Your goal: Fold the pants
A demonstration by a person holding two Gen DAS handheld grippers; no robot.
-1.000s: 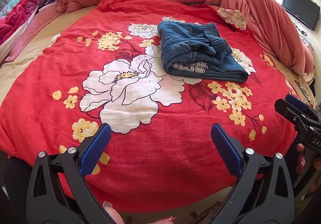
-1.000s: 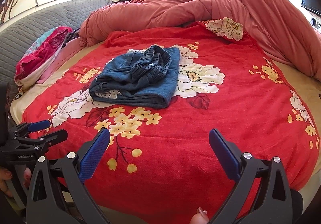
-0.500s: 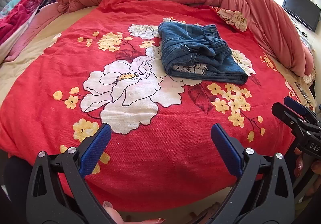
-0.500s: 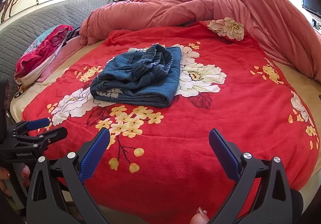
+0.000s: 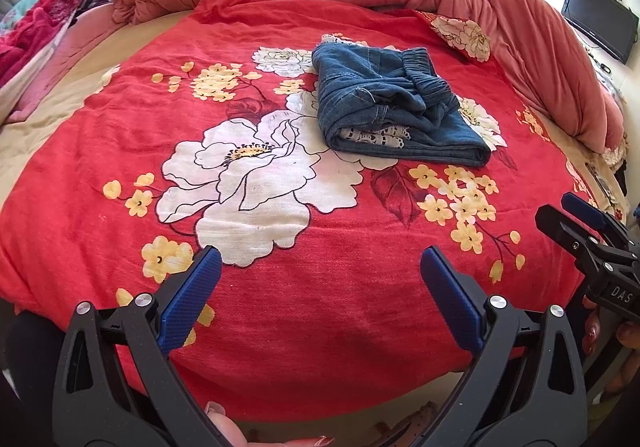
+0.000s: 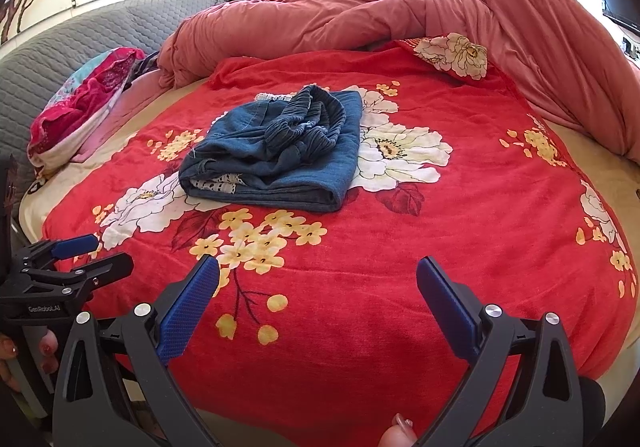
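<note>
The pants (image 5: 396, 115) are seen lying folded on the red floral blanket (image 5: 280, 287) of the bed, well apart from both tools. Nearest each camera, the left tool (image 5: 320, 279) is held with its blue pads spread wide apart and nothing between them; the right tool (image 6: 318, 281) is held likewise, apart and empty. Both are positioned over the near edge of the bed, and each is visible at the margin of the other's view. Farther in, the pants are found near the middle of the blanket, resting partly on a large white flower print. The garment is presented as a compact, roughly rectangular dark-blue denim bundle of several layers; a gathered elastic waistband is bunched on top, and a strip of white lace trim is exposed at the near open end. The top layer is rumpled rather than flat. The folding step is judged to be finished or nearly so; if anything remains, the waistband would need to be smoothed or tucked by a reach forward. Beyond, a pink quilt (image 6: 400, 15) is heaped along the far side.
</note>
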